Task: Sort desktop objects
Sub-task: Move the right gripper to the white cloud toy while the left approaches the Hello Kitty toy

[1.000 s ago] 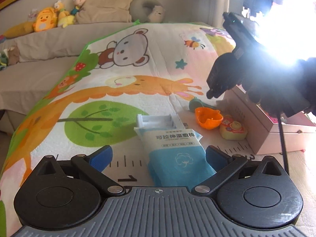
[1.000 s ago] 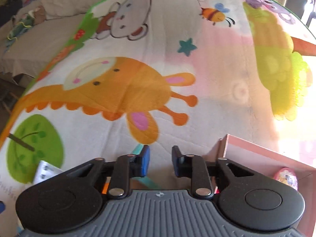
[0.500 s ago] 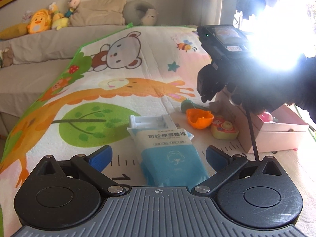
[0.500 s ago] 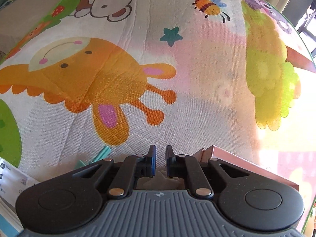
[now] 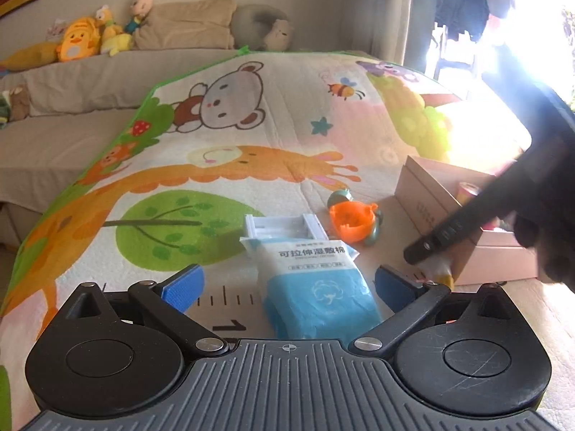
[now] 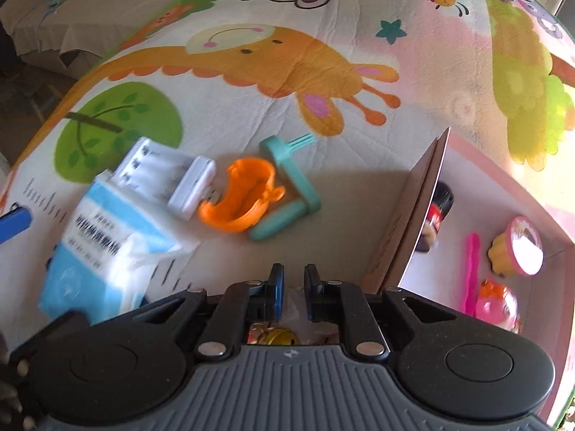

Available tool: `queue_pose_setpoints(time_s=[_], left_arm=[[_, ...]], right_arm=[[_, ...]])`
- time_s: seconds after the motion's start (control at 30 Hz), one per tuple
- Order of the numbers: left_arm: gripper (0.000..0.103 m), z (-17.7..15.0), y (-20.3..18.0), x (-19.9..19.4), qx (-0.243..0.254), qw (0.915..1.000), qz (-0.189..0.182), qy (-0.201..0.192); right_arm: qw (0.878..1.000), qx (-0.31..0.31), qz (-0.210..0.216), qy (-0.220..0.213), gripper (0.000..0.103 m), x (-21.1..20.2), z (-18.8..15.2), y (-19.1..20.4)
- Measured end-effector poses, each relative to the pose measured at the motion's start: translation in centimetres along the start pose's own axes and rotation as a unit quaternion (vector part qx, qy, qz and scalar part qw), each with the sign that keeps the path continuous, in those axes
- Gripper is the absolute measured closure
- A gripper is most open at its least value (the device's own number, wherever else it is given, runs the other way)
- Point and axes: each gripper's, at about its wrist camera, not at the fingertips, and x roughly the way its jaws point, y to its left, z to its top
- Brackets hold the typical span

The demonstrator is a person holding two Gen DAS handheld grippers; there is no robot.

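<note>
From the left wrist camera, the left gripper (image 5: 287, 285) hangs low over the cartoon play mat (image 5: 230, 165) with its blue-padded fingers (image 5: 183, 283) spread wide, touching nothing; the blue-and-white cotton pad packet (image 5: 316, 276) lies between them, printed with 可拉伸湿敷棉 and a small cotton-flower mark. Just beyond the packet sits a white battery charger (image 5: 282, 224), then an orange toy cup (image 5: 352, 221) beside a teal piece. To the right the right gripper (image 5: 429, 256) reaches down in front of the pink cardboard box (image 5: 496, 256), nipping a small clear-wrapped yellow item (image 5: 436, 269); strong window glare washes out the box's far side. From the right wrist camera, the right gripper's (image 6: 294, 292) fingers stand close together with a narrow gap, crinkled clear wrapper and something yellow (image 6: 278, 336) showing between and below them. The packet (image 6: 107, 248) is blurred here, its writing unreadable. The charger (image 6: 169, 179), orange cup (image 6: 244, 197) and teal holder (image 6: 287, 186) cluster left of the box's raised brown flap (image 6: 409, 222). Inside the box lie a dark bottle, a pink stick and jelly cups, with bare floor near the flap. Open mat stretches beyond the cluster
</note>
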Motion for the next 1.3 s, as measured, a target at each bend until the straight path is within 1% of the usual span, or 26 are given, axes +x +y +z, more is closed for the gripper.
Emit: queue_pose_setpoints(time_s=[0.07,0.17,0.23,0.3,0.33,0.37,0.43,0.47,0.5,0.57,0.63,0.73,0.83,0.9,0.93,0.97,1.07,1.13,1.2,1.3], left_arm=[[0.000,0.1,-0.1,-0.5,0.003,1.0000,0.000,-0.002],[0.000,-0.1,-0.9,-1.7,0.024,0.9996,-0.013,-0.002],[0.000,-0.4,-1.6,-2.3,0.043,0.9987,-0.028,0.003],[0.000,-1.1,-2.5,-3.2,0.069,0.9963,-0.050,0.011],[0.000,-1.6,-3.1,-3.6,0.085,0.9942,-0.064,0.017],[0.000,-2.0,-3.7,-3.9,0.099,0.9917,-0.078,0.025],[0.000,-2.9,-4.8,-4.2,0.120,0.9871,-0.098,0.040],[0.000,-3.4,-5.5,-4.2,0.130,0.9849,-0.103,0.049],[0.000,-3.8,-6.0,-4.2,0.137,0.9836,-0.103,0.056],[0.000,-4.7,-7.3,-4.3,0.153,0.9802,-0.103,0.071],[0.000,-5.3,-8.1,-4.4,0.163,0.9775,-0.108,0.079],[0.000,-5.8,-8.9,-4.0,0.171,0.9763,-0.098,0.091],[0.000,-5.9,-9.4,-3.4,0.181,0.9758,-0.082,0.091],[0.000,-5.8,-9.4,-3.3,0.183,0.9757,-0.080,0.091],[0.000,-5.8,-9.3,-3.2,0.181,0.9758,-0.081,0.091],[0.000,-5.8,-9.2,-3.2,0.181,0.9759,-0.082,0.091],[0.000,-5.8,-9.0,-3.1,0.185,0.9754,-0.081,0.090],[0.000,-5.8,-8.9,-3.1,0.188,0.9760,-0.069,0.086],[0.000,-5.7,-8.7,-2.9,0.194,0.9767,-0.050,0.078],[0.000,-5.3,-8.2,-2.7,0.206,0.9765,-0.009,0.061]], right_arm=[[0.999,-0.010,0.036,-0.005,0.090,-1.8,-2.5,1.2],[0.996,-0.024,0.087,0.000,0.090,-3.7,-6.3,1.8],[0.994,-0.028,0.102,-0.010,0.090,-5.0,-8.9,1.8],[0.994,-0.022,0.097,-0.032,0.086,-6.1,-10.7,1.3],[0.995,-0.016,0.089,-0.050,0.076,-6.6,-11.3,0.9],[0.994,-0.010,0.076,-0.074,0.062,-7.1,-11.9,0.6],[0.992,0.003,0.043,-0.115,0.044,-7.3,-12.5,0.0],[0.991,0.013,0.038,-0.128,0.044,-7.0,-12.6,-0.2],[0.990,0.026,0.042,-0.136,0.044,-6.6,-12.4,-0.5],[0.987,0.055,0.056,-0.140,0.044,-5.3,-11.6,-0.8],[0.986,0.069,0.060,-0.142,0.044,-4.2,-10.7,-0.6],[0.985,0.058,0.049,-0.157,0.044,-3.3,-9.8,0.6],[0.986,0.033,0.020,-0.165,0.047,-2.7,-8.8,1.4],[0.987,0.027,0.006,-0.157,0.054,-2.1,-8.3,1.5],[0.988,0.025,-0.001,-0.152,0.063,-1.9,-8.2,1.5],[0.989,0.023,-0.003,-0.147,0.066,-1.7,-8.1,1.4],[0.989,0.024,0.000,-0.143,0.068,-2.1,-8.8,1.1],[0.990,0.023,0.003,-0.140,0.068,-2.6,-9.7,1.0],[0.990,0.023,0.006,-0.136,0.068,-3.3,-11.0,0.7],[0.991,0.028,0.002,-0.134,0.068,-4.6,-13.2,0.1]])
